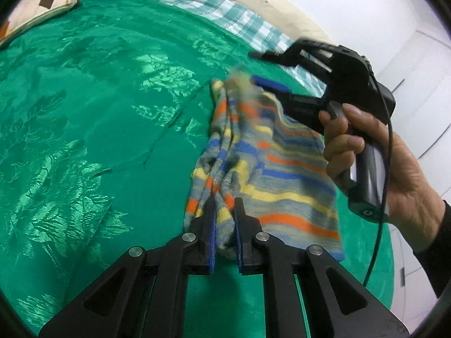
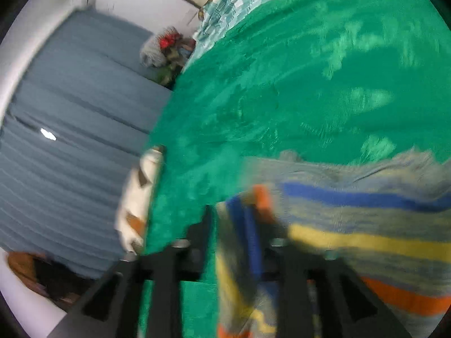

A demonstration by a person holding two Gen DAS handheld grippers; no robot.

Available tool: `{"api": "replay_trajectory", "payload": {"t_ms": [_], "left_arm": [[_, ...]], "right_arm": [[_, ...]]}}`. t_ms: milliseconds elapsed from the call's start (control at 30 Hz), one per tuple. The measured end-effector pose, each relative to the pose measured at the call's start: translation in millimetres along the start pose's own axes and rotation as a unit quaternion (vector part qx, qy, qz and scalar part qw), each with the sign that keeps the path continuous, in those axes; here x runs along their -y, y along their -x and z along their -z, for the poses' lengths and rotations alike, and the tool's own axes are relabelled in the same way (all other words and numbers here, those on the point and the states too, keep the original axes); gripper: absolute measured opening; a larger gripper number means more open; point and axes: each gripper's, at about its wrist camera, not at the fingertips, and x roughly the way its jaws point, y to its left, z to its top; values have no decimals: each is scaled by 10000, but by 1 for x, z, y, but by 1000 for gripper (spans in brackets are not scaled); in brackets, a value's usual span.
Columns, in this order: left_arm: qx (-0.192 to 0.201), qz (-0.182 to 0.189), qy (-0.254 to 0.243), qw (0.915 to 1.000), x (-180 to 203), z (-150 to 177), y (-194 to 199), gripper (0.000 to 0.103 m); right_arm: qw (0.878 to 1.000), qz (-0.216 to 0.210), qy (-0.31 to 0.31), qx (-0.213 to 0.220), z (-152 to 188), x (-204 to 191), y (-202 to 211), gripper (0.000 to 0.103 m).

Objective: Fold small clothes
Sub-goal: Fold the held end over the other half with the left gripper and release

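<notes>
A green bedspread [image 1: 98,112] covers the bed, with a checked sheet [image 1: 225,14] along its far edge at one o'clock and a pillow [image 1: 36,11] at ten o'clock in the left wrist view. The striped garment [image 1: 282,169] lies bunched at centre toward four o'clock. The left gripper [image 1: 224,205] is narrowly parted with bunched cloth between its fingers, while the right gripper [image 1: 260,67], in the person's hand [image 1: 394,169], stands open at the garment's far end, releasing the fabric.
</notes>
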Motion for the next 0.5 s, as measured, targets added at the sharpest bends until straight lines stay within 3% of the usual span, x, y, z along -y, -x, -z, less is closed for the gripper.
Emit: {"api": "replay_trajectory", "payload": {"t_ms": [33,100,200,300,367,400,433,467,500], "left_arm": [[-58,-49,6,10000,0,0,0,19],[-84,-5,66,9999,-3,2,7,26],[131,-26,3,9999,-4,1,23,53],[264,86,-194,9994,1,-3,33,54],[206,15,-354,9992,4,-10,23,54],[153,-89,-470,9987,6,-12,16,46],[51,-251,-549,9982,5,-14,5,23],[-170,-430,-536,9975,1,-13,-3,12],[-393,-490,-423,9971,-6,-14,-13,11]], "right_arm": [[9999,9,-77,80,2,3,3,56],[9993,54,-38,361,5,5,24,58],[9955,421,441,722,11,-2,73,58],[9834,1145,1177,770,30,-13,114,57],[9734,1391,1673,717,58,-20,137,49],[9711,1298,1929,539,80,-23,143,44],[9707,1226,2024,415,91,-20,145,40],[9706,1114,2125,194,112,-17,142,39],[9712,1057,2135,-16,129,-10,134,39]]}}
